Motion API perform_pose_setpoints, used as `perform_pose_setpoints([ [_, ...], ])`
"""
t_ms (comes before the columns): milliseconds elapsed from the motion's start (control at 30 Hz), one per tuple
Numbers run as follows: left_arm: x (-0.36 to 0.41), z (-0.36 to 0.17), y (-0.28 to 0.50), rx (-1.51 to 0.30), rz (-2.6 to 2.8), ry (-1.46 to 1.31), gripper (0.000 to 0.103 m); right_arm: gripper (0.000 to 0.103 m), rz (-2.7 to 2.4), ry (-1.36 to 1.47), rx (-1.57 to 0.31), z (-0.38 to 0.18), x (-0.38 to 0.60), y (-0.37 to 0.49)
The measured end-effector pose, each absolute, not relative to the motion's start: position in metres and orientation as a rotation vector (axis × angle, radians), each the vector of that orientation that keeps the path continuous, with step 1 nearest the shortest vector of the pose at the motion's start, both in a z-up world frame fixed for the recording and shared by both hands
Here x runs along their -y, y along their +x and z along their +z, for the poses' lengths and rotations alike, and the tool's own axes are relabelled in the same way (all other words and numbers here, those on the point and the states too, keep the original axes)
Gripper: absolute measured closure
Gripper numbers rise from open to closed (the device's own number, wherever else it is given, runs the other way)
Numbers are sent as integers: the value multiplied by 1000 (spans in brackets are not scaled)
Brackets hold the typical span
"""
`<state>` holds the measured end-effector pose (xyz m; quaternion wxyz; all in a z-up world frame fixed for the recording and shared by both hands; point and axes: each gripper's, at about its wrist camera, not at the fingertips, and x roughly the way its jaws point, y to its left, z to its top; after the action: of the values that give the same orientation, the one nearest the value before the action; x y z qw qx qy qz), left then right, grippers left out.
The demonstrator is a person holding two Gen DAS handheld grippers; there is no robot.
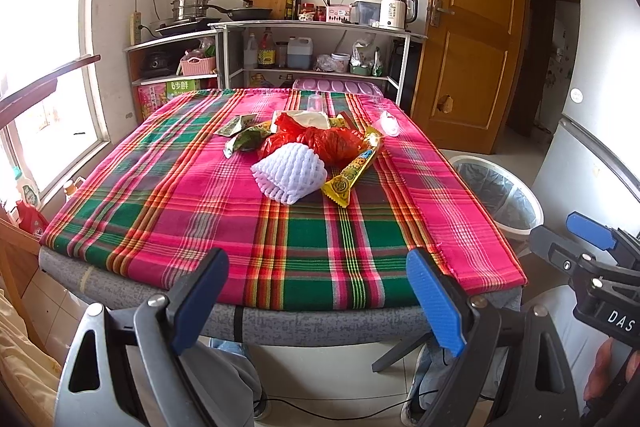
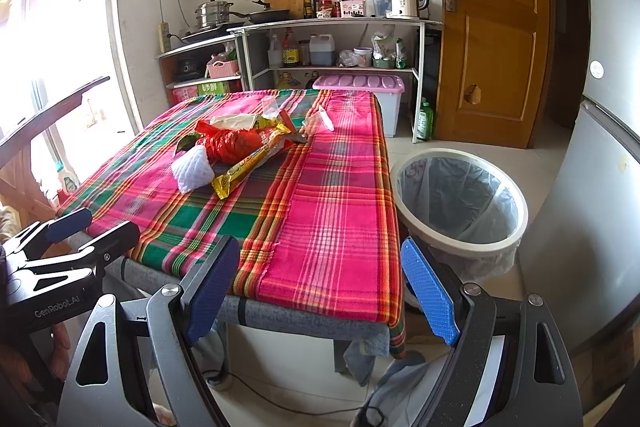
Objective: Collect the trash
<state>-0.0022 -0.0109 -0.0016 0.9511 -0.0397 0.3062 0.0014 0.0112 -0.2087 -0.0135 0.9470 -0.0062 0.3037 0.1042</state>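
Note:
A pile of trash lies mid-table on the plaid cloth [image 1: 168, 203]: a white foam fruit net [image 1: 289, 171] [image 2: 192, 169], a red plastic bag [image 1: 328, 141] [image 2: 232, 143], a long yellow wrapper [image 1: 354, 171] [image 2: 248, 163], green wrappers [image 1: 244, 133] and clear plastic pieces [image 1: 389, 123] [image 2: 320, 121]. A white bin with a clear liner [image 1: 500, 195] [image 2: 460, 203] stands on the floor right of the table. My left gripper [image 1: 316, 299] is open and empty before the table's near edge. My right gripper [image 2: 320, 291] is open and empty at the near right corner.
A kitchen shelf [image 1: 312, 27] with pots, bottles and a kettle lines the far wall. A pink-lidded storage box [image 2: 360, 87] sits behind the table. A wooden door [image 1: 468, 19] and a grey fridge [image 2: 600, 167] stand on the right. A window is on the left.

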Motion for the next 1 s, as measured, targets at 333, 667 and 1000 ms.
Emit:
perform_pose_setpoints([
  [333,11,-1,-2,-623,3,-80,12,20,211,-12,-618,-14,210,10],
  [667,13,-1,-2,-623,2,-79,11,20,208,-14,-616,-14,210,11],
  [1000,13,0,-2,-623,1,-80,11,20,205,-14,-615,-13,209,11],
])
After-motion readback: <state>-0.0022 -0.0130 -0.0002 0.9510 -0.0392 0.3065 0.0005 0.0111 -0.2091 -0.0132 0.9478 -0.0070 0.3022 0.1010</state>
